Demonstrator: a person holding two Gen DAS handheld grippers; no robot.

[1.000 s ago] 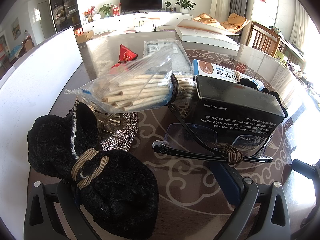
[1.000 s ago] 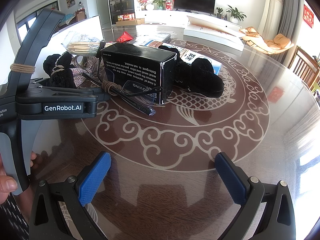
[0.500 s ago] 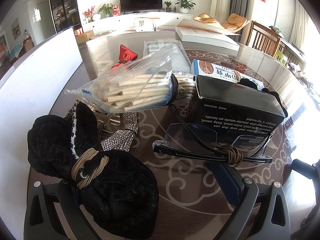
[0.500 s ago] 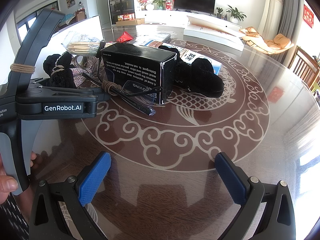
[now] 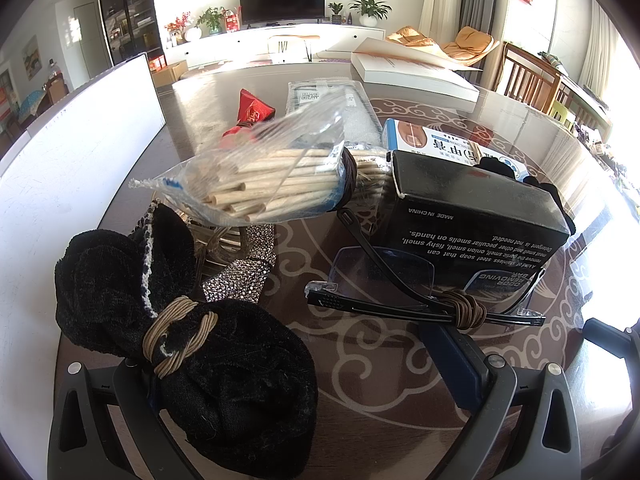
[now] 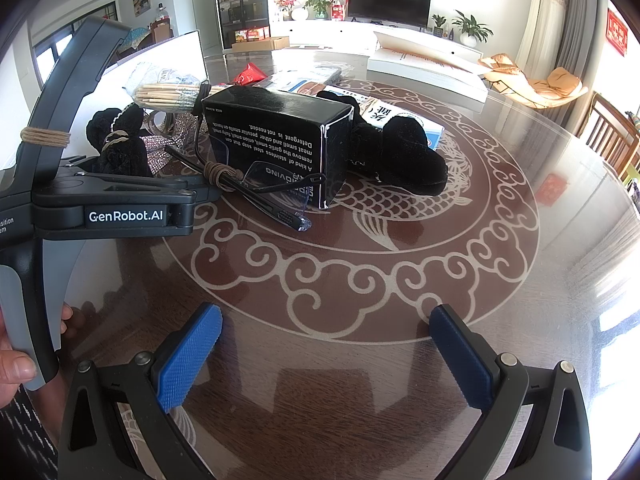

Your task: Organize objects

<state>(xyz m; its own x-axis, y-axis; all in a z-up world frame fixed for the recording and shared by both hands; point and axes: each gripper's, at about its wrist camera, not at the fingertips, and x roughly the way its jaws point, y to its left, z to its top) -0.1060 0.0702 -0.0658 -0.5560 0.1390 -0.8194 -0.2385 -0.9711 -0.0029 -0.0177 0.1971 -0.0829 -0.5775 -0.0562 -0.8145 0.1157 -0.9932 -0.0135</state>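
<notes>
In the left wrist view my left gripper (image 5: 304, 380) stands open around a black fabric bundle (image 5: 188, 328) tied with a tan band; the bundle covers the left finger and I cannot tell if the pads touch it. Folded glasses (image 5: 424, 300) bound with brown cord lie by the right finger, against a black box (image 5: 476, 220). A bag of wooden sticks (image 5: 276, 184) lies behind. In the right wrist view my right gripper (image 6: 324, 356) is open and empty over bare table, well short of the black box (image 6: 280, 140) and glasses (image 6: 260, 188).
A blue-white carton (image 5: 440, 144), red packet (image 5: 252, 110), clear-wrapped grey pack (image 5: 336, 104) and flat white box (image 5: 416, 74) lie farther back. Another black fabric bundle (image 6: 400, 152) sits right of the box. A white panel (image 5: 72, 152) stands at left. Sparkly item (image 5: 240, 280) by bundle.
</notes>
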